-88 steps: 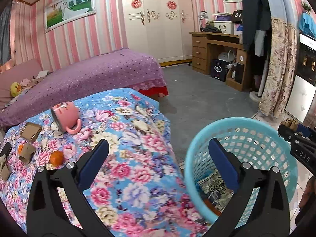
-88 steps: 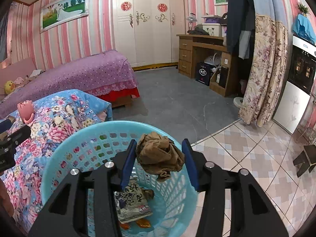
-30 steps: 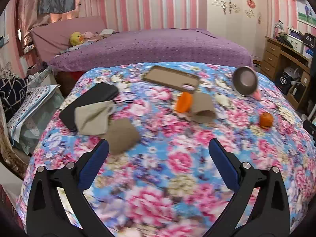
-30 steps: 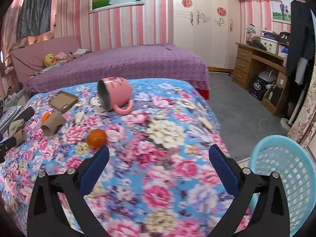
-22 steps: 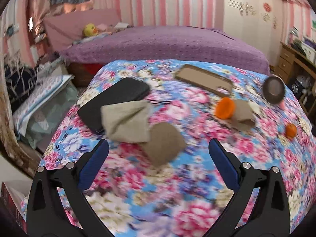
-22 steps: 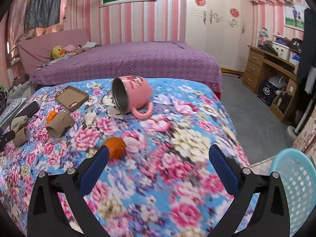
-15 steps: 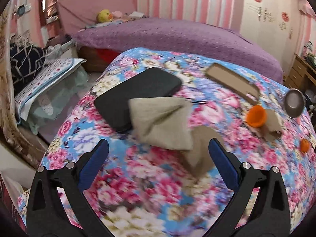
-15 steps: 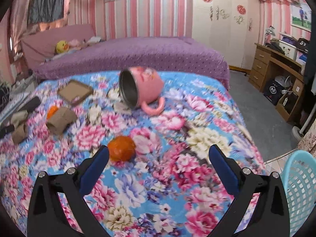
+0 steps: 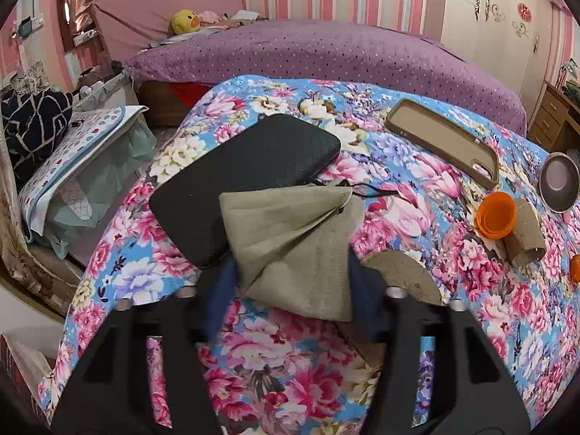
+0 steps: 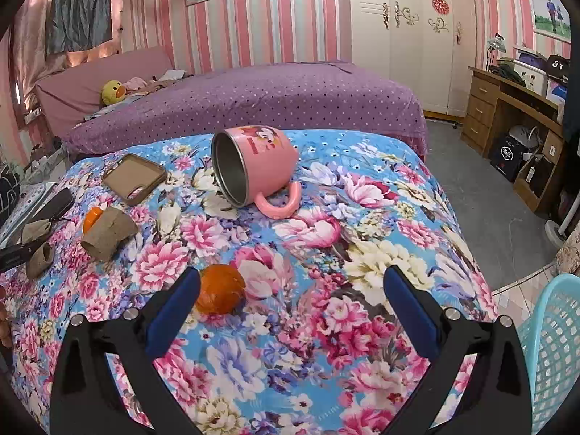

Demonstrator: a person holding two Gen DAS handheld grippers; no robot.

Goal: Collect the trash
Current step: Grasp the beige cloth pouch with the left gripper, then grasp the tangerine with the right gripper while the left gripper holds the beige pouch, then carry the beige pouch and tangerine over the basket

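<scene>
Blue fingers point(image 9: 221, 286) of the left gripper point(image 9: 290, 282) are pinching in on the khaki paper piece point(image 9: 293, 239), one pad on either flank, and the wrapper is looking bunched up between them, so it reads as a grip, though the pads are blurred. That paper is lying partly over the black pouch point(image 9: 246, 170) on the floral bedspread point(image 9: 290, 362), with a thin black cord point(image 9: 373, 192) running right at its far corner. That's the worry: lift now and the cord could snag, or the hold could be on just one loose fold and the paper could slide out. A second brown scrap point(image 9: 406, 279) is sitting just beside the right pad and could get dragged along.

Over on the other side, the right gripper point(image 10: 290, 311) is hanging wide open and holding nothing, with the orange peel point(image 10: 220, 289) just inside its left finger. The tipped pink mug point(image 10: 253, 165), phone case point(image 10: 135, 177) and cardboard tube point(image 10: 108, 233) are lying farther back. The turquoise basket point(image 10: 551, 355) is waiting off the bed's right edge.
</scene>
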